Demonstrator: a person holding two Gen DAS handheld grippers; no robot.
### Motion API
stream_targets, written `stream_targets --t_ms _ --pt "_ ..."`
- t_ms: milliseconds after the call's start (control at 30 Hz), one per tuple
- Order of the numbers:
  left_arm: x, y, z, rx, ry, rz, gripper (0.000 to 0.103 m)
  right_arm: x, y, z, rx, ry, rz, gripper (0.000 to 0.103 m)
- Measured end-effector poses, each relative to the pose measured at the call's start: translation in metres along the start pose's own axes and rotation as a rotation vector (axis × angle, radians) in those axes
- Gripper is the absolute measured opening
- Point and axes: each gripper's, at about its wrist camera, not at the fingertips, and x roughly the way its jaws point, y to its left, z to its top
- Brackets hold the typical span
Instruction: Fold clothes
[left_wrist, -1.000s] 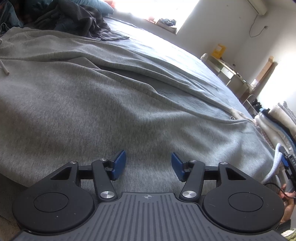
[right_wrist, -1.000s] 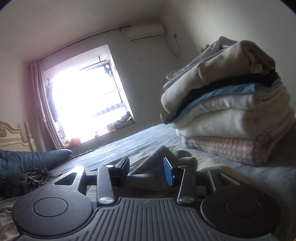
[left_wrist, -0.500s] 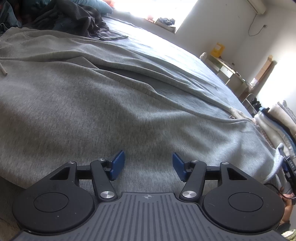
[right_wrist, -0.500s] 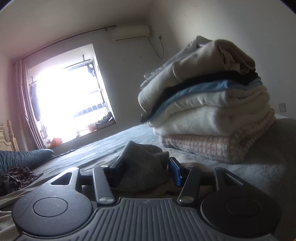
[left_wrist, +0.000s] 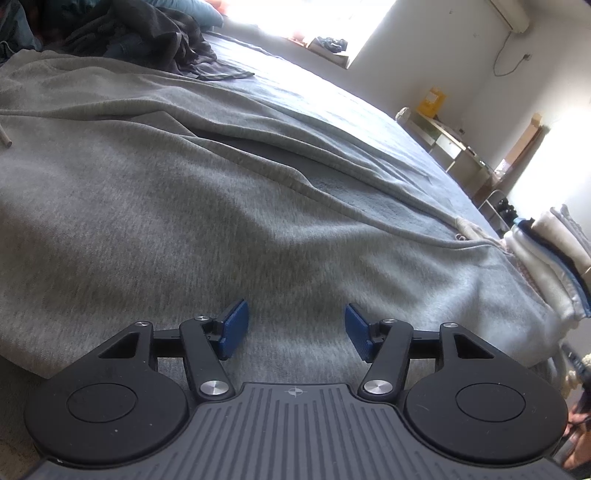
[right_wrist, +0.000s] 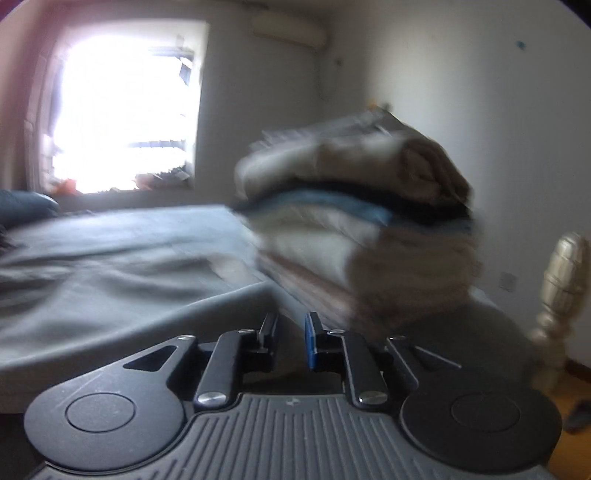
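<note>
Reading progress off the bed: a grey sweatshirt (left_wrist: 207, 206) lies spread across the bed (left_wrist: 332, 99), wrinkled, with one long flap or sleeve creased diagonally over the body — not a finished fold as far as I can see. A stack of folded clothes (right_wrist: 354, 221) sits at the bed's edge, several layers deep: beige, black, blue, cream, pinkish knit at the bottom. A dark heap of clothes (left_wrist: 147, 37) sits at the far end near the pillow, loose. So my judgement is part done: a pile folded, the grey piece flat and open, more loose items beyond it.

Left gripper (left_wrist: 293, 332) hovers low over the near hem of the sweatshirt, jaws spread wide, nothing between the blue pads. Right gripper (right_wrist: 290, 338) has its jaws nearly together with a narrow gap; I see no cloth in it, though the frame is motion-blurred, so a thin edge could be missed.

View differences:
- Left wrist view shows the sweatshirt's full lay, its creases, a drawstring end at the left edge, the dark heap, and only a sliver of the stack at the right margin.
- Right wrist view shows the stack's full height and layers, the window (right_wrist: 125, 103), a wall air conditioner and a carved bedpost (right_wrist: 561, 288) — but the sweatshirt only as blurred grey cloth at left, no detail.
</note>
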Motion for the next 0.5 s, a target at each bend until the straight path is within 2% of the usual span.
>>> stream_targets --t_ms 100,167,200,267,367,433,500 --pt "-0.001 0.001 0.000 0.001 0.000 -0.005 0.059 0.000 -0.033 -0.006 0.198 0.050 -0.031 0.022" --pt "-0.001 0.002 0.001 0.002 -0.001 -0.009 0.058 -0.007 -0.048 -0.006 0.322 0.042 0.008 0.025" --pt "-0.002 0.002 0.001 0.001 -0.003 -0.010 0.059 -0.012 -0.048 -0.004 0.340 0.020 0.042 0.025" --pt "-0.006 0.001 -0.001 0.002 -0.020 -0.008 0.059 -0.026 -0.032 0.010 0.279 -0.049 0.135 0.024" --pt "-0.014 0.000 -0.003 0.005 -0.051 -0.003 0.058 -0.039 0.013 0.030 0.096 -0.136 0.323 0.024" --pt "-0.020 -0.001 -0.005 0.007 -0.072 0.001 0.059 -0.039 0.049 0.039 -0.013 -0.142 0.443 0.024" --pt "-0.027 0.002 -0.007 0.012 -0.094 0.007 0.059 -0.033 0.087 0.042 -0.144 -0.124 0.512 0.024"
